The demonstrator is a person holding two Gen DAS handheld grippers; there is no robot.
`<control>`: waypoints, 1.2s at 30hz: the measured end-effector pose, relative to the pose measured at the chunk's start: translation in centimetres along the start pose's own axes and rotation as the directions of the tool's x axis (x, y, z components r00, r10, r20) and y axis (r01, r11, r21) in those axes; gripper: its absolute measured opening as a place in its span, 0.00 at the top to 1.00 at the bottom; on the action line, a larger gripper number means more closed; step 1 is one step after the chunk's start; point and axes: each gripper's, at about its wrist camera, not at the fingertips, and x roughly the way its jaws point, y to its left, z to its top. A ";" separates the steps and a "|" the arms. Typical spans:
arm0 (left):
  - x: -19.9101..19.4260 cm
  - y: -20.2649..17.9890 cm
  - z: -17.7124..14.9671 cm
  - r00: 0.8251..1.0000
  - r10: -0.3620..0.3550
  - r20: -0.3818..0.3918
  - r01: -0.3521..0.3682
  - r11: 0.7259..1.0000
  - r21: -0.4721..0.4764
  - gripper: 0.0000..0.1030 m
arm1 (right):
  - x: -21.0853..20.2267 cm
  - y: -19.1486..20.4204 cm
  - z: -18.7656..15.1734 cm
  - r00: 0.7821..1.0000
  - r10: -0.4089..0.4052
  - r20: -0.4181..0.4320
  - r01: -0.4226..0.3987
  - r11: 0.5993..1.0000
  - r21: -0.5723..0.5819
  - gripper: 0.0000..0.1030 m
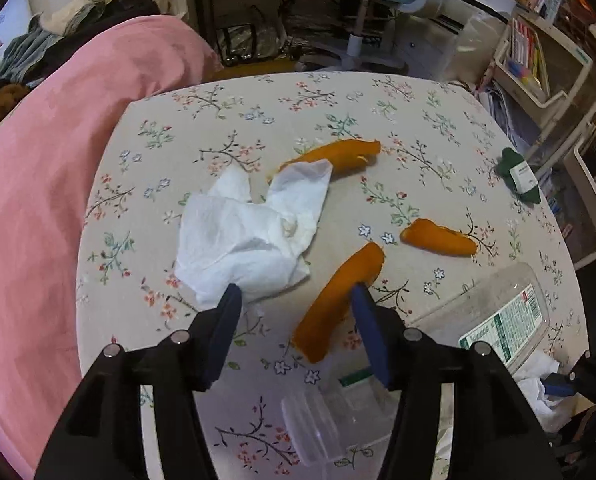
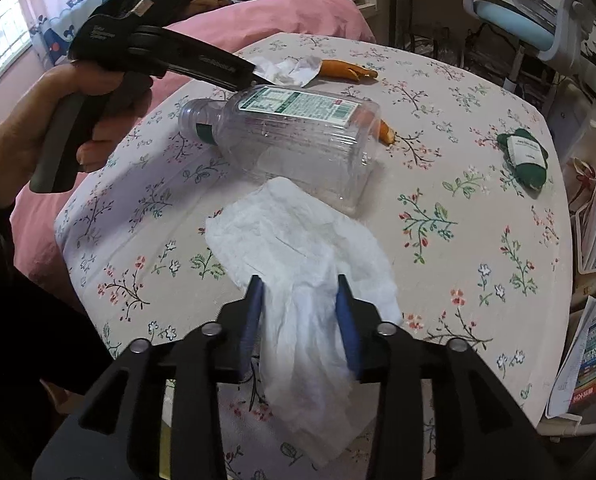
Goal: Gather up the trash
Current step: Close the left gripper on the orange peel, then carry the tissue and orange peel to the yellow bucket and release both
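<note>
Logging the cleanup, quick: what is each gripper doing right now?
Left gripper: open, above an orange peel, holding nothing.
Right gripper: open, a white tissue loose between its fingers.

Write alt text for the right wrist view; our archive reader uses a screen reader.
The right gripper stands open around a crumpled white tissue on a floral tablecloth. Behind the tissue lies an empty clear plastic bottle; a hand holds the left gripper above it.

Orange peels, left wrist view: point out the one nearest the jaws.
The long peel running up beside the right jaw of the left gripper; the other two lie farther up the table.
</note>
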 end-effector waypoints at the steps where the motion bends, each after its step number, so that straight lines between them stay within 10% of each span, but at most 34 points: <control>1: 0.2 -0.1 0.0 1.000 -0.002 -0.001 0.002 1.000 -0.001 0.47 | 0.1 0.1 0.0 1.000 0.002 -0.004 -0.002 1.000 -0.005 0.65; 18: 0.7 0.9 -0.9 0.981 -0.189 -0.033 0.183 0.974 -0.136 0.79 | 0.5 1.2 -0.7 1.000 -0.005 -0.024 0.003 0.998 -0.055 0.65; 25: 0.8 -0.5 -0.6 0.994 -0.107 -0.022 0.105 0.990 -0.094 0.79 | 0.5 1.4 -0.7 1.000 -0.003 -0.023 0.001 0.998 -0.059 0.65; 31: 0.9 -1.2 -0.2 0.997 -0.071 0.009 0.071 0.995 -0.063 0.87 | 0.6 1.0 -0.4 0.999 0.025 -0.023 -0.026 0.999 -0.043 0.93; 36: -2.5 0.4 0.1 0.989 -0.090 0.120 0.104 0.988 -0.118 0.88 | 0.2 0.6 -0.1 0.997 0.070 -0.008 -0.071 0.997 -0.013 0.96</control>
